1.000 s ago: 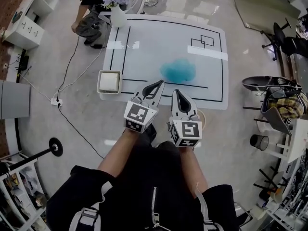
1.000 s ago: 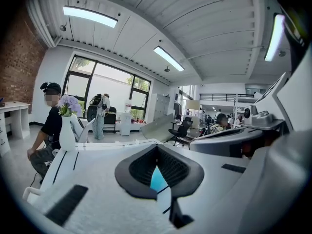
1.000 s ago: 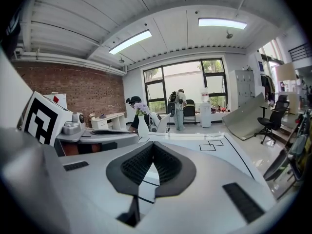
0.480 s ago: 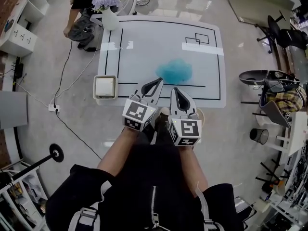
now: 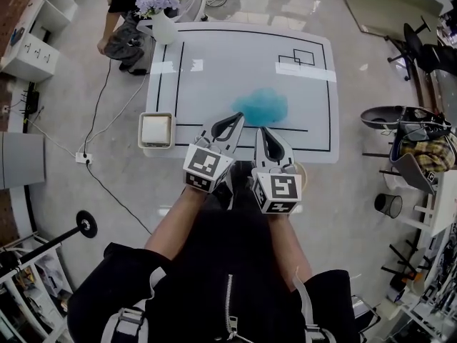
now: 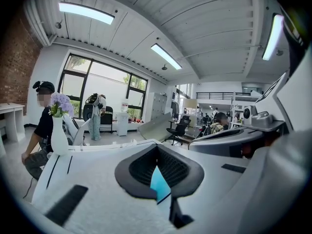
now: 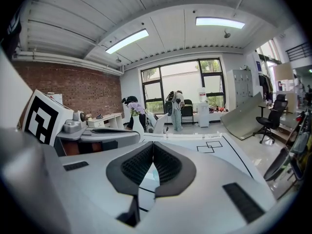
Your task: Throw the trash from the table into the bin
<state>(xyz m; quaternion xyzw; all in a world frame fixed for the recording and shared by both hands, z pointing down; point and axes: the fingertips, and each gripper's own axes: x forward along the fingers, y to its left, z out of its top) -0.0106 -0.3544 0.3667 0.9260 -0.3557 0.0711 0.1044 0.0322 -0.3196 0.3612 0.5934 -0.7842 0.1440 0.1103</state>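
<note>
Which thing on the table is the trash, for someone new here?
Find the white rectangular table with black lines. Toward its near edge lies a crumpled light-blue wad. It is the only blue, shapeless thing there, unlike the white vase of purple flowers at the far left corner.

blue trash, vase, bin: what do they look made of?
Blue trash: soft, crumpled, fuzzy-edged; thin plastic film or tissue, cannot tell which. Vase: smooth, plain white; probably ceramic, maybe plastic. Bin: matte white with a rounded moulded rim; likely plastic.
</note>
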